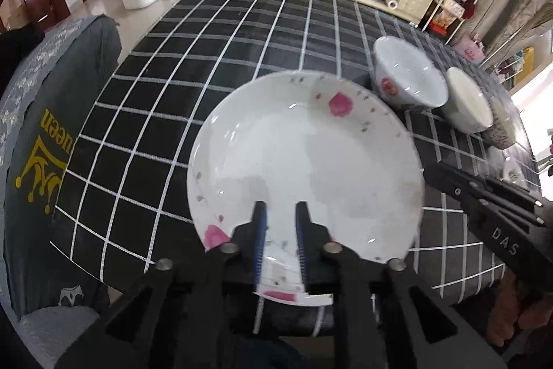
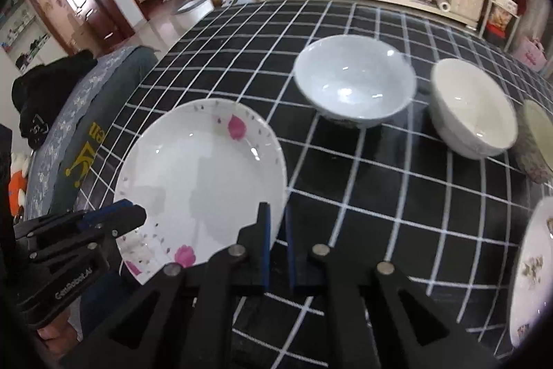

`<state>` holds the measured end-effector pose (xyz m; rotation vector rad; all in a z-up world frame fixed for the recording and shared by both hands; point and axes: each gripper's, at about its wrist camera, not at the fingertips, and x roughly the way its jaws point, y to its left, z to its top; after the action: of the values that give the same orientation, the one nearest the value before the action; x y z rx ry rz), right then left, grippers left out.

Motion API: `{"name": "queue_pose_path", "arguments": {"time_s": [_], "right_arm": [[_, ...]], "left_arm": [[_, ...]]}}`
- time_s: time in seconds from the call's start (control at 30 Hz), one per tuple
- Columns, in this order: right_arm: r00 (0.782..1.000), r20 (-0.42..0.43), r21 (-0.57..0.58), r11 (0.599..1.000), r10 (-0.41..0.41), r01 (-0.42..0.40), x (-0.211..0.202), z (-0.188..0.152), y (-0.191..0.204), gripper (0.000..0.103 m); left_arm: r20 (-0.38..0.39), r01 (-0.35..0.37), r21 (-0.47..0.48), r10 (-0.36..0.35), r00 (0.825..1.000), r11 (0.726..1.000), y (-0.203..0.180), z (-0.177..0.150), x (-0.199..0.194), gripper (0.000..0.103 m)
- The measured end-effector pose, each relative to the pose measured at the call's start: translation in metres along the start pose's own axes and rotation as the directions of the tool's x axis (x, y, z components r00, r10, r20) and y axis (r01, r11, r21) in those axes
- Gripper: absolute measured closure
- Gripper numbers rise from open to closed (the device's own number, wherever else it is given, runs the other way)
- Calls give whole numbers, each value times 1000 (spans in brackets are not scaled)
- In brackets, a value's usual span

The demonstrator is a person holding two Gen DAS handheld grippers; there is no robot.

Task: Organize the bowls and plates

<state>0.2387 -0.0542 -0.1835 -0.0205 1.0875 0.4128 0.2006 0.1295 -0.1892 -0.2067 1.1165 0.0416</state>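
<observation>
**Plate at near table edge, left jaws slack around its rim**

Position: the plate [image 1: 304, 161] lies at the near edge of the table [image 1: 207, 33], toward the near-left corner. Its near rim overhangs the edge slightly in the left wrist view.

Left gripper [image 1: 280, 213]: jaws parted with the plate's near rim between them; pads do not visibly press, so I read it as open, not gripping.

Right gripper [image 2: 276, 213]: jaws nearly together, nothing between them, closed on air just beside the plate's right rim.

Risks:
- Overhanging rim: a nudge from either gripper on withdrawal could tip or slide the plate off the near edge.
- A re-grip on so little rim could let glazed ceramic slip from the pads.
- The right gripper's fingers sit close enough to catch the rim if swung left.

Appearance: white, round, shallow, glossy; pink flowers and small grey leaves around the rim; looks empty.

Also on the table: 2 white bowls [image 2: 354, 80], [image 2: 473, 106] toward the far-right, well apart from the plate.
</observation>
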Motion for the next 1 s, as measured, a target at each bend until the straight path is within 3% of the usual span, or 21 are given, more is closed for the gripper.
{"name": "queue_pose_path", "arguments": {"time_s": [0.07,0.17,0.43,0.57,0.67,0.93,1.0], "right_arm": [[1000,19,23,1000,-6,6,-11,-4,-3,91],[998,56,59,998,-26,23,-33,-10,-12,91],[973,162,140,980,-161,139,-85,-29,-34,91],[958,185,187,965,-220,186,-105,-43,-46,91],[949,201,244,950,-244,193,-122,-56,-56,91],[923,209,354,905,-322,236,-153,-90,-87,91],[921,204,373,896,-332,241,-159,-98,-96,78]], "left_arm": [[18,22,12,-22,1000,1000,-7,0,-9,86],[29,46,20,-46,999,999,-19,1,-19,76],[41,59,136,-65,997,989,-70,-2,-37,75],[68,63,207,-79,995,976,-99,-8,-49,75],[82,65,240,-87,993,969,-115,-13,-56,66],[91,125,352,-166,982,928,-168,-32,-70,57],[83,137,374,-181,980,917,-181,-37,-69,57]]}}
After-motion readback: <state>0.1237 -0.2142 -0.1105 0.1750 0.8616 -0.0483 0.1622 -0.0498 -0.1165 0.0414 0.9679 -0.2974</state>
